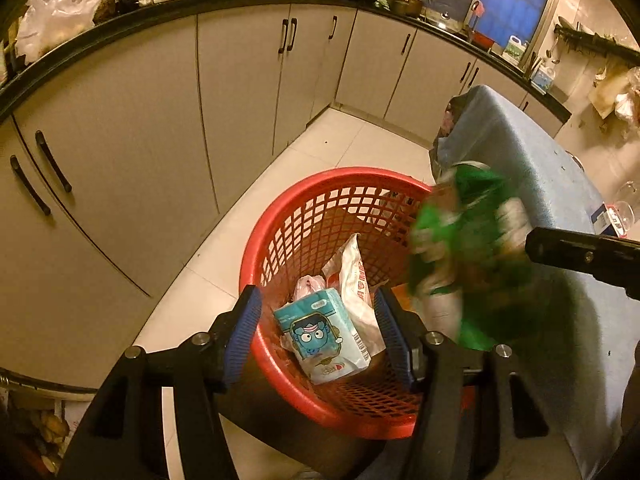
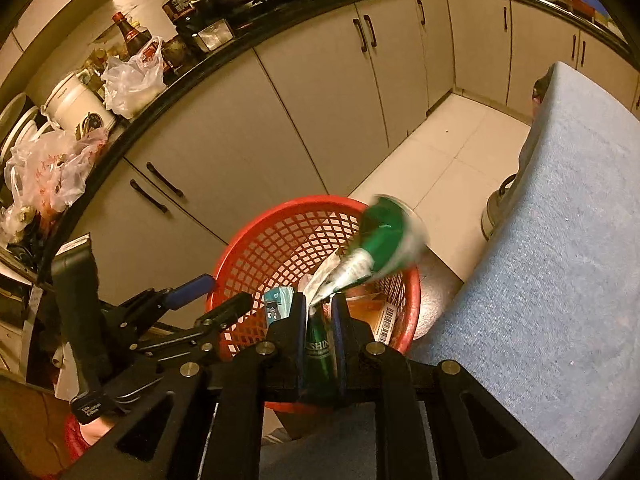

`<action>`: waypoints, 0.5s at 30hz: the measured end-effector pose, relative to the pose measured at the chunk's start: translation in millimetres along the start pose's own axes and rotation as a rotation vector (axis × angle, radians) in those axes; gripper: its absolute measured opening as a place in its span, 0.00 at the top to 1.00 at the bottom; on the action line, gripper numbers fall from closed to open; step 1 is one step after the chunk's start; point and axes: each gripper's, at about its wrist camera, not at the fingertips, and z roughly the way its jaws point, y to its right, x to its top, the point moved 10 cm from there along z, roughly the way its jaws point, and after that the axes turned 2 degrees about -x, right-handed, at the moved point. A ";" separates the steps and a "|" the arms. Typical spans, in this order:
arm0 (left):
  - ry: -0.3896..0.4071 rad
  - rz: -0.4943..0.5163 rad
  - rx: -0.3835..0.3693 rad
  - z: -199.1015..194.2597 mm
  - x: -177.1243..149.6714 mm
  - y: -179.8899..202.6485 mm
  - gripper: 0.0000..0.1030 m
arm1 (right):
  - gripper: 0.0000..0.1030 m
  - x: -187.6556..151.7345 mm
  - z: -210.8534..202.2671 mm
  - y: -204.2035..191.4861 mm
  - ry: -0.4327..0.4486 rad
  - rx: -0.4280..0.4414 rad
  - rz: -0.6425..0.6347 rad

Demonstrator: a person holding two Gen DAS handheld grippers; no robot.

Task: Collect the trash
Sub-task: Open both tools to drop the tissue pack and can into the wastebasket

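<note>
A red mesh basket point(image 1: 304, 220) stands on the floor beside a blue-covered table point(image 1: 520, 152). Inside it lie a light blue carton with a cartoon face point(image 1: 320, 332) and a white wrapper point(image 1: 356, 280). My left gripper point(image 1: 316, 328) hangs open over the basket's near rim, empty. My right gripper point(image 2: 320, 312) is shut on a green and white wrapper point(image 2: 380, 240), held over the basket point(image 2: 280, 240); the wrapper is blurred. It also shows in the left wrist view point(image 1: 468, 248) at the basket's right rim. A brown box with a barcode point(image 2: 380, 316) lies in the basket.
Beige cabinets point(image 1: 240, 80) under a black counter curve behind the basket. White floor tiles point(image 1: 360, 136) stretch between cabinets and table. A glass point(image 1: 624, 212) stands on the table's right. Plastic bags point(image 2: 132, 76), bottles and pans crowd the counter.
</note>
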 end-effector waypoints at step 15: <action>0.096 -0.015 0.010 -45.5 -3.0 -1.9 0.41 | 0.82 -4.5 -36.3 -1.4 0.080 0.054 0.041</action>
